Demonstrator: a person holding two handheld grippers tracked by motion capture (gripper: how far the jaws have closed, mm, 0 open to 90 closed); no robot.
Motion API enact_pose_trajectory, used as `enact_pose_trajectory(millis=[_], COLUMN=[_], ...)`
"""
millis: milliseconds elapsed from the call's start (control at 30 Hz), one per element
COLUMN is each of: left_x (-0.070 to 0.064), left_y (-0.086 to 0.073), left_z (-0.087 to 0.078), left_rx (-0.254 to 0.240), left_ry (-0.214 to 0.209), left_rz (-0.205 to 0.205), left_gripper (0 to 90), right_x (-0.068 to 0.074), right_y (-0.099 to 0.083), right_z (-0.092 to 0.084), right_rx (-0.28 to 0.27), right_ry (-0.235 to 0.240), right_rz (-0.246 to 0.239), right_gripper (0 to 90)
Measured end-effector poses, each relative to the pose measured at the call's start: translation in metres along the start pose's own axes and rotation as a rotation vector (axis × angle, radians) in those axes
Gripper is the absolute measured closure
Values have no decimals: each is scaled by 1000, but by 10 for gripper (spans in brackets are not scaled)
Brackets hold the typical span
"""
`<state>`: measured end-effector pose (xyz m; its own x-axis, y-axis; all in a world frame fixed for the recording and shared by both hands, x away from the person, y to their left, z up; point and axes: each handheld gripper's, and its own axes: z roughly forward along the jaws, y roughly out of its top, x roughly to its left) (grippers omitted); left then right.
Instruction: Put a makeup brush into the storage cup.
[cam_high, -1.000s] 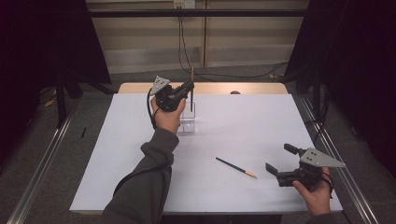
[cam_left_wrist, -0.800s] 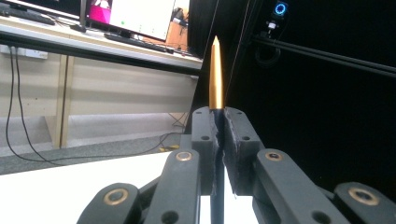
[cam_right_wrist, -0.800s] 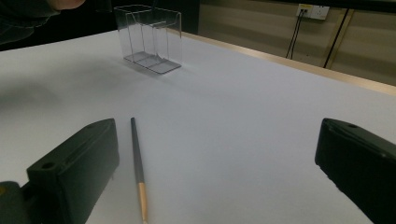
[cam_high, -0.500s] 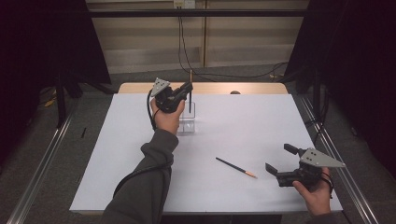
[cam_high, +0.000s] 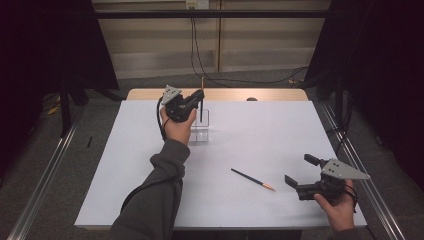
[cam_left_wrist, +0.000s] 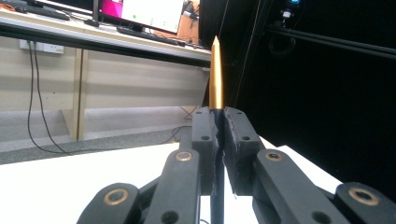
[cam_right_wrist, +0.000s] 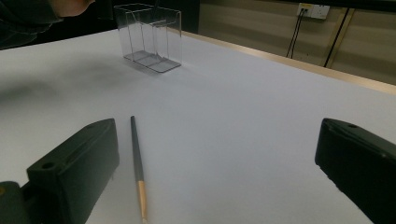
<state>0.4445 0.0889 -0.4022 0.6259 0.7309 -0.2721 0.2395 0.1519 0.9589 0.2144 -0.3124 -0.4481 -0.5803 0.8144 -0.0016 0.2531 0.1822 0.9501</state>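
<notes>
Held pen (cam_high: 201, 102) above clear holder (cam_high: 201, 131)

There were two pencils: one pencil (cam_high: 201, 100) stood upright at the far side of the table, left of centre, clamped in a gripper, and the second pencil (cam_high: 252, 179) lay flat on the near right part of the table. There was one clear holder (cam_high: 201, 131), far and left of centre, with two compartments visible in the right gripper view. There were two grippers: the left gripper (cam_high: 199, 98) at the far left and the right gripper (cam_high: 299, 170) at the near right. One table (cam_high: 260, 130) carried everything.
</notes>
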Motion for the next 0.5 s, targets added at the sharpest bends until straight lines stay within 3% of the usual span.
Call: enact_pose_trajectory(millis=[500], left_x=[2], left_y=[-5], left_z=[0], left_rx=[16], left_ry=[6], left_rz=[19], left_gripper=[835], right_x=[0], right_y=[-1], right_z=[0], right_rx=[-1], right_ry=[-6], right_rz=[-1], right_gripper=[0])
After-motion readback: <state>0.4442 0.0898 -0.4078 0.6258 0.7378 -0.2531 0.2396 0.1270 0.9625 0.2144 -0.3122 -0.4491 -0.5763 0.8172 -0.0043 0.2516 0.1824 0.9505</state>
